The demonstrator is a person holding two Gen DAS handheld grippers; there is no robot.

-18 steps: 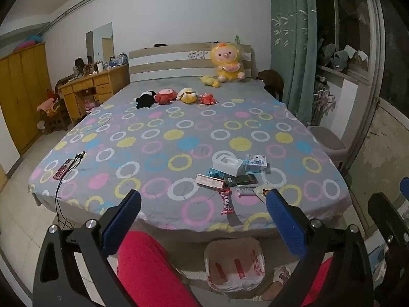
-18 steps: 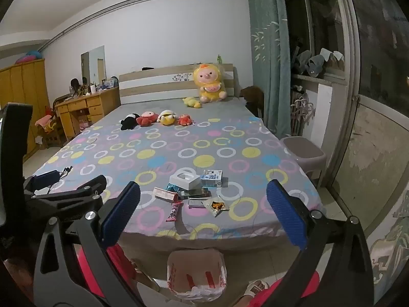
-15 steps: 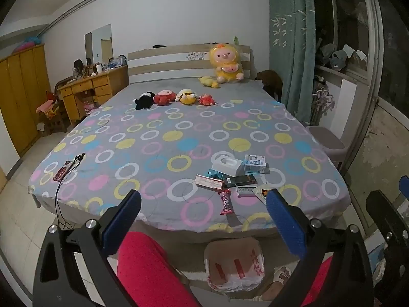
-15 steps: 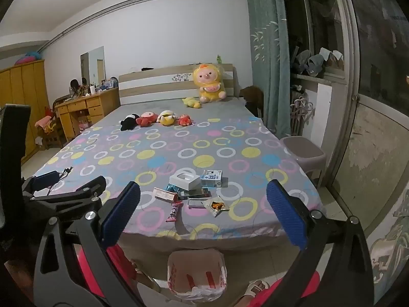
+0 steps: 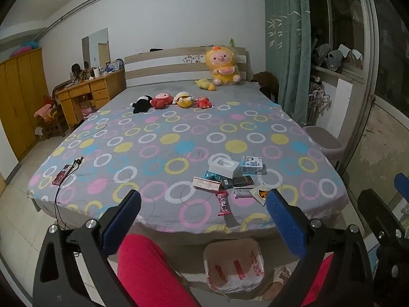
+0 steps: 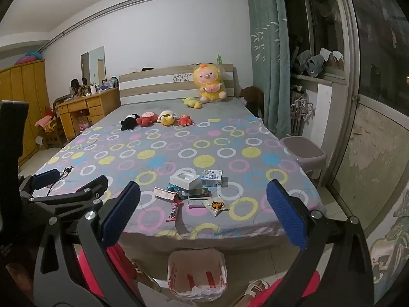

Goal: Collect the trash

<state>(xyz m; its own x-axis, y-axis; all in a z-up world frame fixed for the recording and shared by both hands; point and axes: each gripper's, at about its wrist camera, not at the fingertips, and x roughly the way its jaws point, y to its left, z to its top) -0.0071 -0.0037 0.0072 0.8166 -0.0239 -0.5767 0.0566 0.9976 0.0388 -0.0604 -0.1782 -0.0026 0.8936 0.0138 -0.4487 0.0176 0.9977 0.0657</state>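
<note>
A cluster of trash lies near the foot of the bed: a white box (image 5: 223, 165), a blue-white carton (image 5: 252, 164), flat packets (image 5: 207, 184), a red candy wrapper (image 5: 223, 203) and a yellow snack packet (image 6: 216, 205). On the floor below stands a bin lined with a white-red plastic bag (image 5: 234, 266). My left gripper (image 5: 204, 220) hangs open before the bed's edge, nothing between its blue pads. My right gripper (image 6: 202, 217) is likewise open and empty; the left gripper (image 6: 69, 181) shows at its left.
The bed (image 5: 166, 138) has a circle-patterned sheet, with plush toys (image 5: 173, 101) near the headboard and a phone with cable (image 5: 64, 174) at the left edge. A person's red-clad legs (image 5: 148, 268) and sandalled foot (image 6: 255, 287) flank the bin. A lidded grey bin (image 6: 303, 153) stands at right.
</note>
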